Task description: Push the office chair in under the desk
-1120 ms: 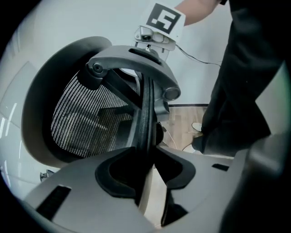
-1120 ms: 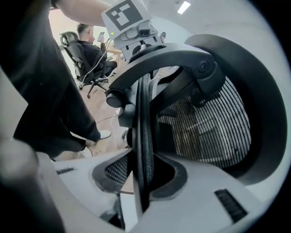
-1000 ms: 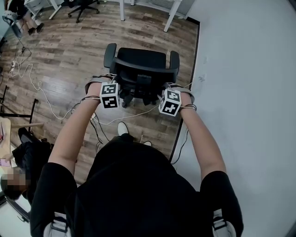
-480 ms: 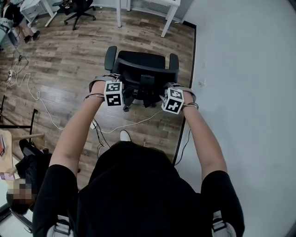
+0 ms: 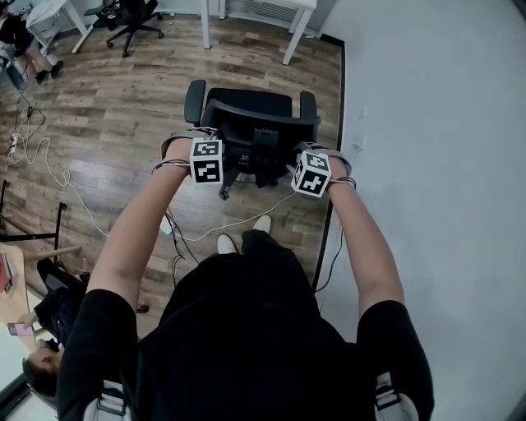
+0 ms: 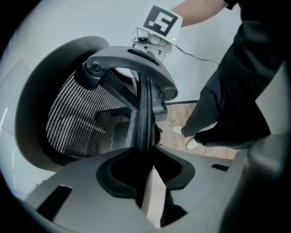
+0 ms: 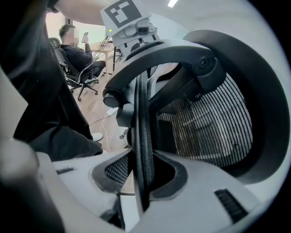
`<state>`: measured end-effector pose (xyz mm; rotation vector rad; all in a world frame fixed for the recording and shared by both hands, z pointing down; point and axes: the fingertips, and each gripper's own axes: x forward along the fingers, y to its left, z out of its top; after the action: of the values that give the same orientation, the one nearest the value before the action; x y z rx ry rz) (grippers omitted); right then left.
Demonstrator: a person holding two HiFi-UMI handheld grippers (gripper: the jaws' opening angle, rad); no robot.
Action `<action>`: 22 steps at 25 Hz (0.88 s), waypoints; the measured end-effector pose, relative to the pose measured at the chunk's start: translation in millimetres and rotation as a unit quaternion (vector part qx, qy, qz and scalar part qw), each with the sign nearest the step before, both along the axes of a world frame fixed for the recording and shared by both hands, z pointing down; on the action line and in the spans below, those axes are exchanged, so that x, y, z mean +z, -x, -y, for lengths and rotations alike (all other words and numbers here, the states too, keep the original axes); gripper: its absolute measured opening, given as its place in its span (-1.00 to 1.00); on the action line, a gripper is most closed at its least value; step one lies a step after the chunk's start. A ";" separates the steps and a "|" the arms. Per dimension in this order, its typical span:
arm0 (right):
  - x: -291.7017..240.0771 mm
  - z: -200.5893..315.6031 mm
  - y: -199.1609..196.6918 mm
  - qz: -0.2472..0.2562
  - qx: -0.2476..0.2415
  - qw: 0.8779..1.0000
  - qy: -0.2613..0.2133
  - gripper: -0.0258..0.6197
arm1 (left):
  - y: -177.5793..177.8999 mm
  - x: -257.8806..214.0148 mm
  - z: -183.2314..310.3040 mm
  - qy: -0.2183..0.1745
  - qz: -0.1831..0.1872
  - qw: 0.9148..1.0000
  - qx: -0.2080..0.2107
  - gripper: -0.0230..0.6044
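Observation:
The black office chair (image 5: 251, 123) stands on the wood floor, its mesh back toward me. My left gripper (image 5: 219, 148) and right gripper (image 5: 296, 156) are both clamped on the top rim of the backrest, one at each side. In the left gripper view the backrest rim (image 6: 144, 113) runs straight between the jaws of the left gripper (image 6: 148, 177). The right gripper view shows the same rim (image 7: 142, 123) pinched in the right gripper (image 7: 141, 182). The white desk legs (image 5: 292, 37) stand just beyond the chair.
A white wall (image 5: 436, 123) with a dark baseboard runs along the right. Cables (image 5: 49, 164) trail over the floor at left and under the chair. Another office chair (image 5: 131, 12) stands at the top left. A seated person (image 5: 41, 362) is at the lower left.
The chair and both grippers have moved away from me toward the desk legs. One of my feet has stepped forward behind the chair.

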<state>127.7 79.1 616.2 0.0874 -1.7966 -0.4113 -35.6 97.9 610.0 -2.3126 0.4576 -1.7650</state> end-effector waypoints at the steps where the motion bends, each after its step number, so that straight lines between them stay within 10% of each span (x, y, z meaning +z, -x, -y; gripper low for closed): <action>1: -1.2 2.3 2.2 -0.001 0.001 1.000 0.001 -0.58 | 2.4 -0.9 2.5 0.002 -0.001 1.000 0.001 -0.57; 22: 0.0 125.0 24.5 0.020 0.005 1.000 -0.013 -0.58 | 25.8 0.8 132.3 -0.007 0.010 1.000 0.001 -0.57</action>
<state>103.1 -45.8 616.2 0.1243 -1.8300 -0.4283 -61.4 -34.4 610.8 -2.2829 0.4620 -1.7776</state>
